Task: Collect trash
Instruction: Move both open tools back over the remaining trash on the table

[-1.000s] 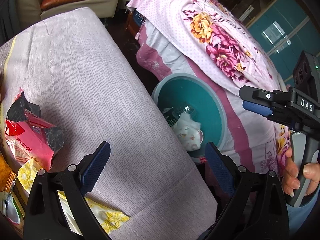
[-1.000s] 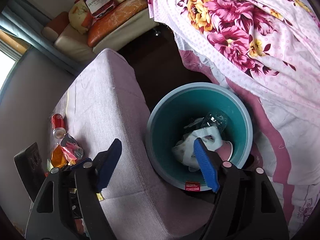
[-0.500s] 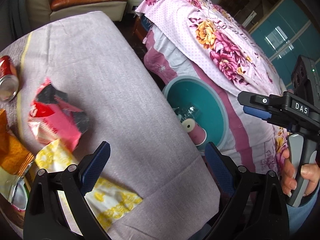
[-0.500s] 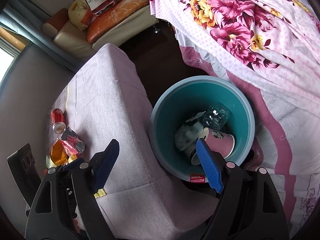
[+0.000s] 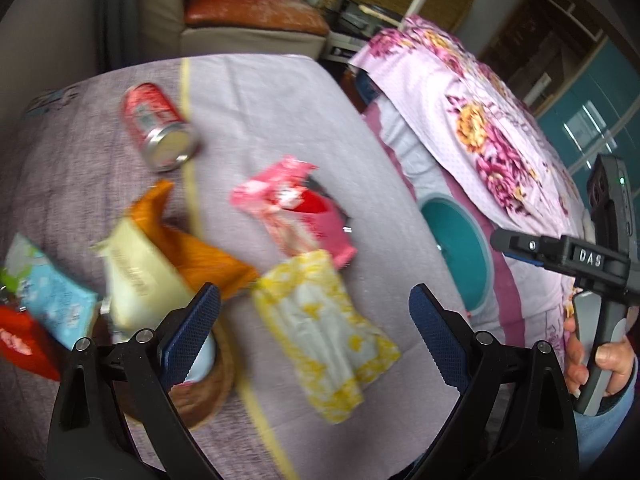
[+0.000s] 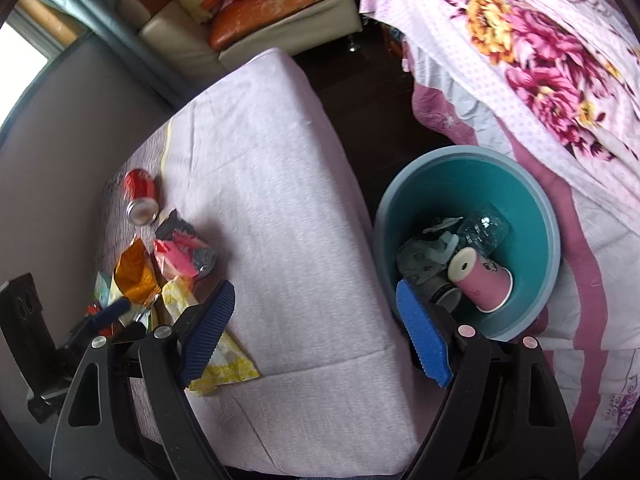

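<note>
Trash lies in a heap on the lilac-clothed table: a red can on its side, a pink wrapper, an orange wrapper, a cream pack and a yellow packet. My left gripper hangs open just above the yellow packet, blurred by motion. My right gripper is over the table's edge beside the teal bin; its jaws are opening and hold nothing. A pink paper cup, a clear bottle and a grey mask lie in the bin.
A blue packet, a red packet and a brown wicker mat crowd the heap's left side. A bed with a floral sheet stands right behind the bin. A sofa lies beyond the table. A hand holds the right gripper.
The left gripper has swung from the bin side to above the trash heap, bringing the can and more wrappers into view. The right gripper has drifted left with wider jaws. The pink cup now shows in the bin.
</note>
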The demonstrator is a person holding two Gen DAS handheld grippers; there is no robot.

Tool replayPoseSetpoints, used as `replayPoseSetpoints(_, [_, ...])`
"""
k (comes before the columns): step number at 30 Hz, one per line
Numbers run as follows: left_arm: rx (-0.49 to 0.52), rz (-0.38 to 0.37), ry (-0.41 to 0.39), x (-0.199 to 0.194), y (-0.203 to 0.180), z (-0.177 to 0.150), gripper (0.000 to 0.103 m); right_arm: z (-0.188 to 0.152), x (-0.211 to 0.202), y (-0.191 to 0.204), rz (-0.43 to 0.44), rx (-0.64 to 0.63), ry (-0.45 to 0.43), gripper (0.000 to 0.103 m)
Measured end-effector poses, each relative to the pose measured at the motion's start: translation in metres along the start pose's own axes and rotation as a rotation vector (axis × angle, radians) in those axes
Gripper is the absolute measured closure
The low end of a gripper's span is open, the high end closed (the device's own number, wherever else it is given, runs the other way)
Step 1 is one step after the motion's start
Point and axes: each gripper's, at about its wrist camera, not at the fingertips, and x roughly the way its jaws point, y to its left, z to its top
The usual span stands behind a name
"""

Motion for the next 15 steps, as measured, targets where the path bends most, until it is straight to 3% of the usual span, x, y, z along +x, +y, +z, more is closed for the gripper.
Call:
replayPoseSetpoints(8, [-0.087, 0.071, -0.053, -0.028, 0.064, -0.001, 0.008, 0.000, 0.029, 0.063, -0.059, -0.115, 0.055, 0.019])
replayPoseSetpoints(15, [-0.107, 0.099, -0.049, -0.026, 0.091, 0.004, 0.008, 0.006, 0.053, 0.101, -0.026, -0.216, 0.070, 0.019])
